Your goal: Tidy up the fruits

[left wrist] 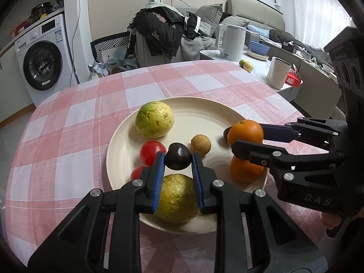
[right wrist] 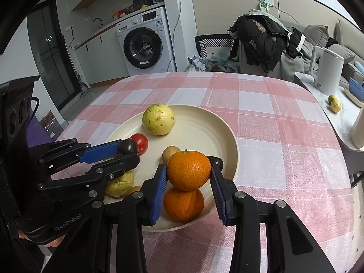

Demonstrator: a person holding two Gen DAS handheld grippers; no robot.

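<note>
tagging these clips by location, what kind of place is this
Most likely a lived-in home: a washing machine, a sofa with cushions, and a dining table under a checked cloth.

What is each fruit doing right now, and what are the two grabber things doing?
left gripper: shut on the dark plum
dark plum: held above the plate
right gripper: shut on the top orange
top orange: held over the other orange
other orange: resting on the plate
plate: on the checked tablecloth, holding fruit
two yellow-green fruits: lying on the plate
red tomatoes: lying on the plate
small tan fruit: lying on the plate
</note>
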